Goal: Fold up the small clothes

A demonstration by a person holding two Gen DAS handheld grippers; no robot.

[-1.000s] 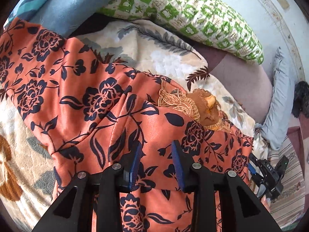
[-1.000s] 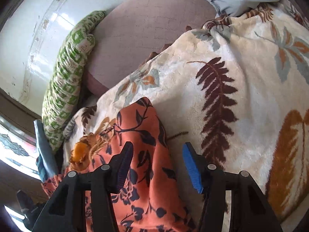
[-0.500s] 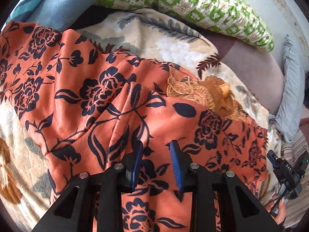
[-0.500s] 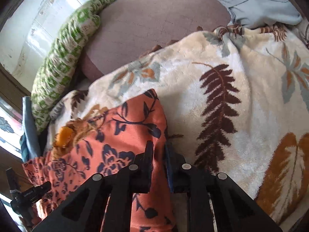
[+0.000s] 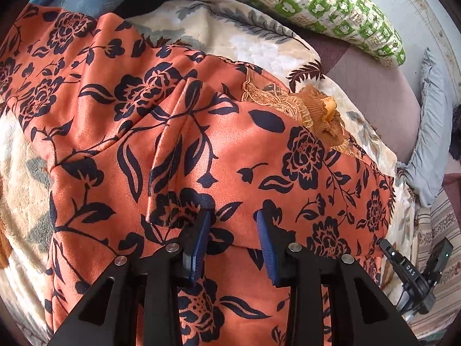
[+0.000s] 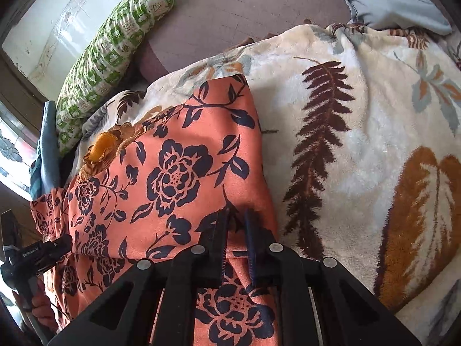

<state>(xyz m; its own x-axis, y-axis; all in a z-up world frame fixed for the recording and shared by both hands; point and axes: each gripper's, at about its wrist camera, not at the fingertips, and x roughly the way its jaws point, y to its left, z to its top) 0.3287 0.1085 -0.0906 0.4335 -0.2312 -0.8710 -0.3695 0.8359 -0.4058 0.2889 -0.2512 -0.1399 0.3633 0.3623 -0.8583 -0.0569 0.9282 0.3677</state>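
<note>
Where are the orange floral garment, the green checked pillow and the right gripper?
Orange floral garment (image 5: 230, 150): left wrist view, middle panel.
Green checked pillow (image 6: 115, 43): right wrist view, its middle.
Right gripper (image 6: 234, 230): right wrist view, between fingertips.

Left gripper (image 5: 232, 230) parted, right gripper (image 6: 236, 225) clamped (on fabric)

Orange garment (image 5: 230, 144) with navy flowers; green-checked pillow (image 5: 317, 8)

Right tongs (image 6: 234, 235) pinch the edge of an orange floral garment (image 6: 173, 173) spread over a leaf-patterned blanket (image 6: 360, 132), beside a green-checked pillow (image 6: 109, 49).
</note>
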